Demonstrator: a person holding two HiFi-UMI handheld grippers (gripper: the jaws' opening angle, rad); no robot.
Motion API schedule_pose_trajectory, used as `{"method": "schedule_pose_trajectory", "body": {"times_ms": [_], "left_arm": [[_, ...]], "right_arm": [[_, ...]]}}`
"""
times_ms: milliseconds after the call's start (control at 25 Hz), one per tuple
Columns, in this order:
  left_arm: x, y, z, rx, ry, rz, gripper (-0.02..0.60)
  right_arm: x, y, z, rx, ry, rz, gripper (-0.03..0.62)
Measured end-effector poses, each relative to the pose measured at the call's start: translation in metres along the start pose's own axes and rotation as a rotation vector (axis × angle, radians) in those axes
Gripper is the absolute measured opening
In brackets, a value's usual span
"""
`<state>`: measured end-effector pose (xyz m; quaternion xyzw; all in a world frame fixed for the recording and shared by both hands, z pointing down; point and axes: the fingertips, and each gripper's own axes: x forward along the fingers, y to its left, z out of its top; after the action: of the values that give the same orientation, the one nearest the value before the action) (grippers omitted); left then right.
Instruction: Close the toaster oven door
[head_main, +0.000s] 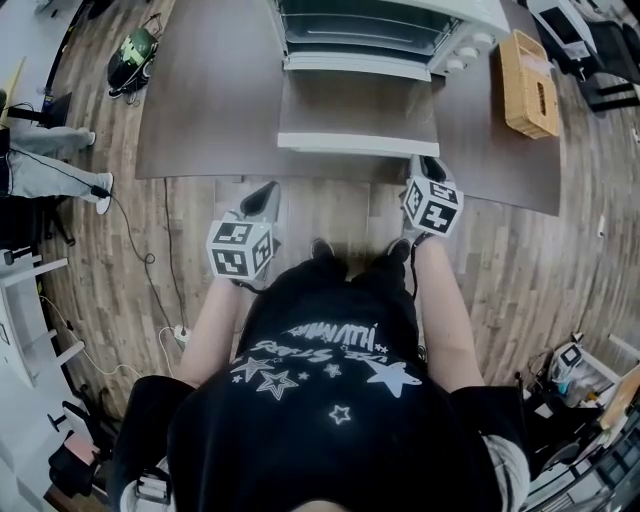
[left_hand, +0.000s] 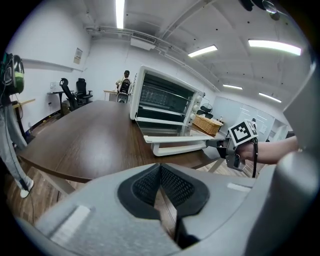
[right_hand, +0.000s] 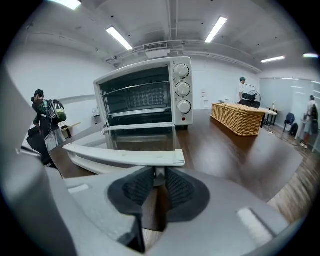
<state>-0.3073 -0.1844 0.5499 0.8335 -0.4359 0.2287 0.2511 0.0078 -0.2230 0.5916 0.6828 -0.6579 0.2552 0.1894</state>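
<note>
The left gripper (left_hand: 160, 170) keeps its jaws together, empty, short of the table (head_main: 200, 100), while only its own view shows the right gripper (right_hand: 159, 174) clamped on the handle (right_hand: 125, 156) of the toaster oven door (head_main: 358, 105), which lies flat toward the person, long axis crosswise.

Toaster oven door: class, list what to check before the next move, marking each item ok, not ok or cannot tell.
1. The door lies open and flat: ok.
2. The right gripper is closed on the handle at its right end: ok.
3. The left gripper is shut, empty, away from the door: ok.
4. Nothing lies on the door; the basket stands aside: ok.
5. Grip firm enough to lift: cannot tell.
</note>
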Motion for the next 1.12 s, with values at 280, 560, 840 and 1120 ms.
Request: {"method": "schedule_pose_trajectory", "body": {"times_ms": [280, 560, 840, 1120], "left_arm": [[-0.007, -0.001, 0.010, -0.016, -0.032, 0.006, 0.011], [-0.009, -0.006, 0.026, -0.016, -0.069, 0.037, 0.011], [-0.006, -0.014, 0.044, -0.024, -0.107, 0.039, 0.011], [0.002, -0.015, 0.068, -0.016, -0.144, 0.046, 0.011]], "right_arm": [[-0.014, 0.003, 0.024, 0.000, -0.028, 0.020, 0.077], [-0.025, 0.001, 0.049, 0.003, -0.049, 0.046, 0.077], [-0.033, 0.003, 0.072, 0.002, -0.072, 0.101, 0.077], [-0.036, 0.005, 0.092, -0.017, -0.098, 0.128, 0.078]]}}
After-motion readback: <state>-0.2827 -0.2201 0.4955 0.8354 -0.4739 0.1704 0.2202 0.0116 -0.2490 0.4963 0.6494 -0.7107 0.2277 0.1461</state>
